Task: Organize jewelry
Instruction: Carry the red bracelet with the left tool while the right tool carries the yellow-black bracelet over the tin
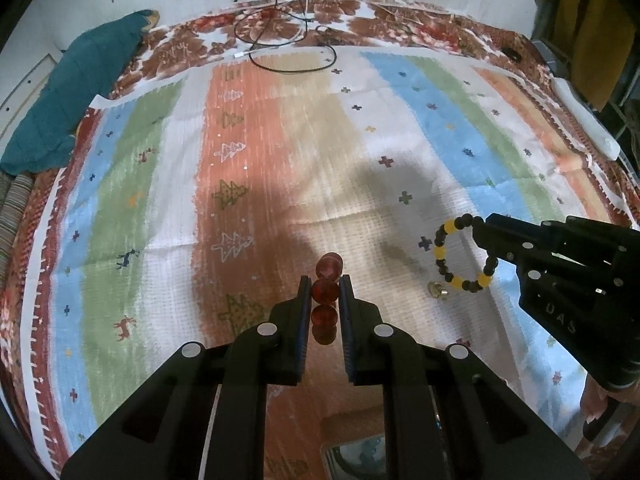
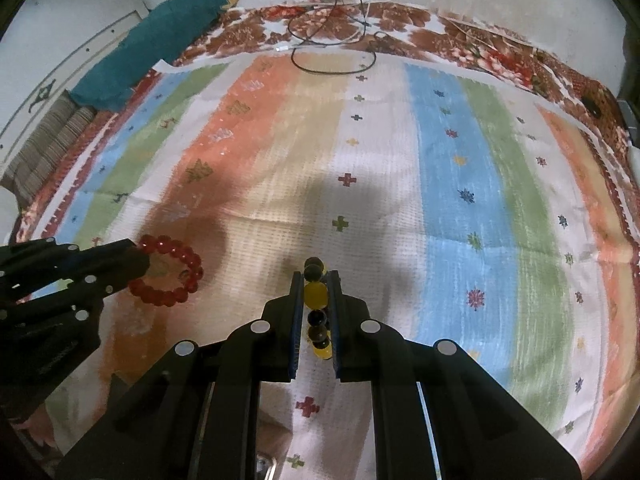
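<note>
My left gripper (image 1: 325, 285) is shut on a red bead bracelet (image 1: 326, 292), seen edge-on between its fingers. In the right wrist view the same bracelet (image 2: 170, 270) shows as a ring at the left gripper's tip (image 2: 134, 266), above the striped cloth. My right gripper (image 2: 316, 282) is shut on a black and yellow bead bracelet (image 2: 314, 294). In the left wrist view that bracelet (image 1: 464, 256) hangs as a ring from the right gripper (image 1: 490, 242). A small metal charm (image 1: 437, 289) sits below it.
A striped cloth (image 1: 280, 152) with small patterns covers a floral-edged bed. A teal fabric bundle (image 1: 76, 92) lies at the far left. Black and white cables (image 1: 288, 36) lie at the far edge. A white object (image 1: 584, 120) lies at the right edge.
</note>
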